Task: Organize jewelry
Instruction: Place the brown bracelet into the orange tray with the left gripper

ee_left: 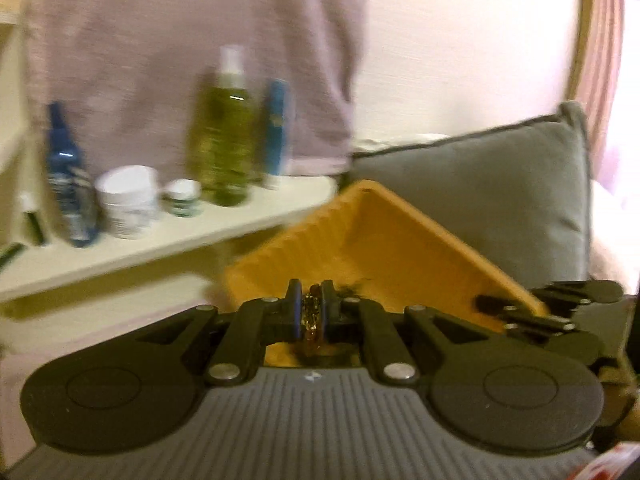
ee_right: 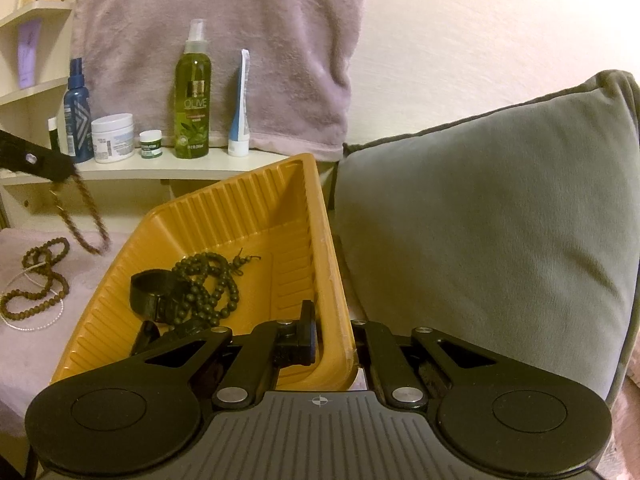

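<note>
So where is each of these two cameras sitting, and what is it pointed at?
Left wrist: rides on the left gripper, looking along its jaws, shut on a twisted rope chain, toward the yellow tray and shelf bottles; the right gripper shows at right.
Right wrist: rides on the right gripper, jaws clamping the tray's rim; black beads lie inside, and the left gripper dangles the chain at left.
Shared: tray, olive bottle, grey cushion.

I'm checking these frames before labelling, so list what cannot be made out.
- Left wrist view: motion blur smears the shelf bottles; labels unreadable.
- Left wrist view: the twisted gold chain sits mostly hidden between the left gripper fingers.
- Right wrist view: the right gripper linkage covers the orange tray near corner and part of the black bead necklace.
</note>
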The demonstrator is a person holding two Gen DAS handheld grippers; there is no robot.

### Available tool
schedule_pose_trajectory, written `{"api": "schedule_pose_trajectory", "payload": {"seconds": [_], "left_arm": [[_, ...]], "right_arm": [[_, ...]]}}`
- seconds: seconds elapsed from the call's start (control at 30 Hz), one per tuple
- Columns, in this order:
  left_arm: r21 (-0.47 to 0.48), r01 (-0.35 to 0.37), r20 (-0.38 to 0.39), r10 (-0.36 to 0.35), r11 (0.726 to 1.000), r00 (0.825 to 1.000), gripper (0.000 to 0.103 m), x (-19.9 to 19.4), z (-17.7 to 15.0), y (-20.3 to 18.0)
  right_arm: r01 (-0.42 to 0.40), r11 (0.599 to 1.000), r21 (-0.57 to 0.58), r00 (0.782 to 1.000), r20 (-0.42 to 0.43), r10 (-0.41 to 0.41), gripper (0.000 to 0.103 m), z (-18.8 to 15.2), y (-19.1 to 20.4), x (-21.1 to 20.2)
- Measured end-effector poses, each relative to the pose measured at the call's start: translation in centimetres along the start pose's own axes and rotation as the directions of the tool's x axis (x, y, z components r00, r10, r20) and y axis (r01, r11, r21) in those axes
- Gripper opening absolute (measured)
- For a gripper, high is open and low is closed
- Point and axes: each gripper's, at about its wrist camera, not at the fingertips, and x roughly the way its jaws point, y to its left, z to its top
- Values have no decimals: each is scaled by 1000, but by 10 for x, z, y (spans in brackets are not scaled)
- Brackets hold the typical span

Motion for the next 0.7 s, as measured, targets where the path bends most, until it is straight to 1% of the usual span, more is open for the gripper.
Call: {"api": "schedule_pose_trajectory", "payload": {"seconds": [0.13,0.2,0.3,0.43,0.57,0.63,0.7], "left_arm": [[10,98,-46,-97,995,994,8,19,-3,-24],[19,149,-75,-147,989,986,8,27,-7,-34],[38,198,-111,-193,979,975,8,34,-14,-47],[51,216,-145,-206,975,968,8,40,-22,-54],[45,213,-171,-203,976,964,9,44,-28,-51],[37,206,-178,-197,978,964,12,45,-30,-47],[27,197,-174,-190,980,966,19,44,-31,-44]], "right_arm": [[-1,1000,1,1000,0,1,5,0,0,0],[-1,1000,3,1000,0,1,5,0,0,0],[-2,1000,7,1000,-2,2,5,0,-1,1],[-3,1000,11,1000,-3,3,5,0,-2,2],[-2,1000,11,1000,-2,2,5,0,-3,2],[-3,1000,11,1000,-2,3,5,0,-3,2],[-3,1000,11,1000,-3,3,5,0,-3,2]]}}
